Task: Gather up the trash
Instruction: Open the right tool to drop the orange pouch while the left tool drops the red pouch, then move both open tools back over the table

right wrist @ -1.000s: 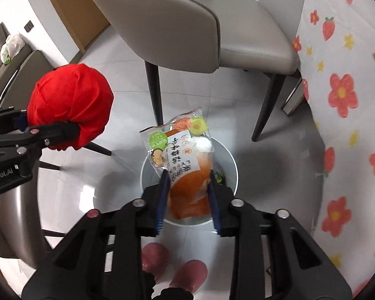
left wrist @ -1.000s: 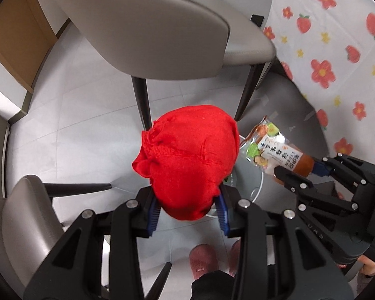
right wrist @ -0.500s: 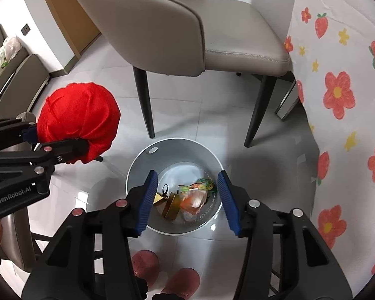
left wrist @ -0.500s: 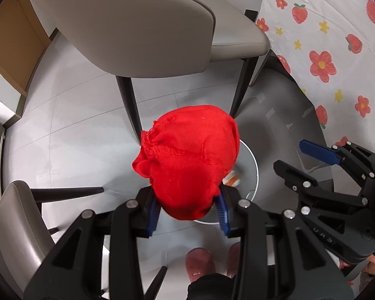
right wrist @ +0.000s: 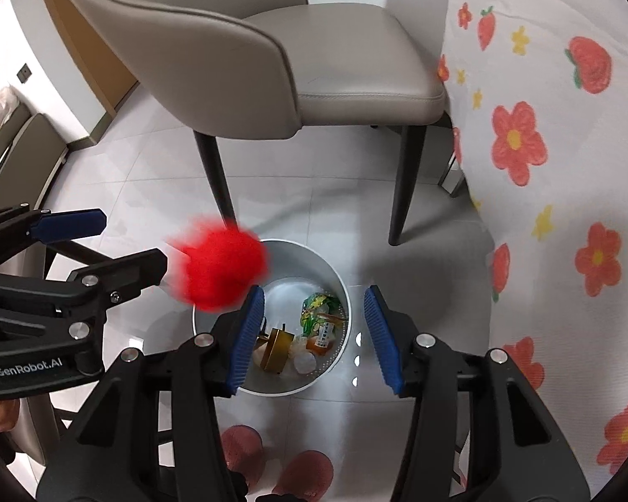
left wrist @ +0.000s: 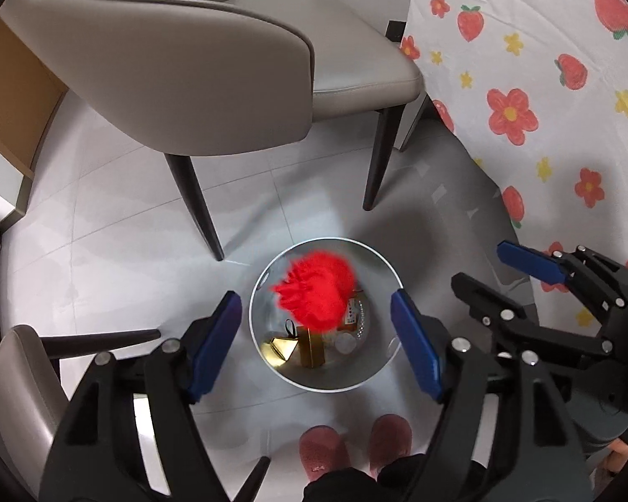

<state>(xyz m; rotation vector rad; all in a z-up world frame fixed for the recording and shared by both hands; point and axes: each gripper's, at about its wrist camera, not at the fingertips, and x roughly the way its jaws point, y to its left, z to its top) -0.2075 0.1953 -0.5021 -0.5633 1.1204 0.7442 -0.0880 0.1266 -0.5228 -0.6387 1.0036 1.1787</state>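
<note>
A blurred red cloth bundle (left wrist: 316, 288) is dropping free above a round grey trash bin (left wrist: 383, 370) that is standing on the tiled floor (left wrist: 117, 247), just in front of a grey dining chair (left wrist: 213, 58) and beside the hanging edge of a flower-and-strawberry tablecloth (left wrist: 544, 96). The left gripper (left wrist: 316, 343) is hanging directly over the bin, its blue-padded jaws spread wide and gripping nothing, with the bundle lying below and ahead of it, seen against the bin's far rim. In the right wrist view the bundle (right wrist: 222, 265) is appearing over the bin's left rim (right wrist: 196, 318), near the tip of the left gripper's nearer finger; whether it is touching that finger cannot be told through the blur.

The right gripper (right wrist: 312, 334) is also hovering over the bin, jaws parted and empty. Its mouth is framing what is already lying at the bottom: an orange-and-green snack packet (right wrist: 320, 320), a gold-coloured box (right wrist: 276, 349) and a few pale scraps (right wrist: 304, 362).

Judging by its line of fall, the bundle is heading inside the rim rather than onto the floor, though the margin on the left side is looking slim. Both tools are equally near the bin and are carrying nothing, so either one appears free to go after the next piece of rubbish. A pair of pink slippers (left wrist: 351, 452) is showing at the bin's near side.
</note>
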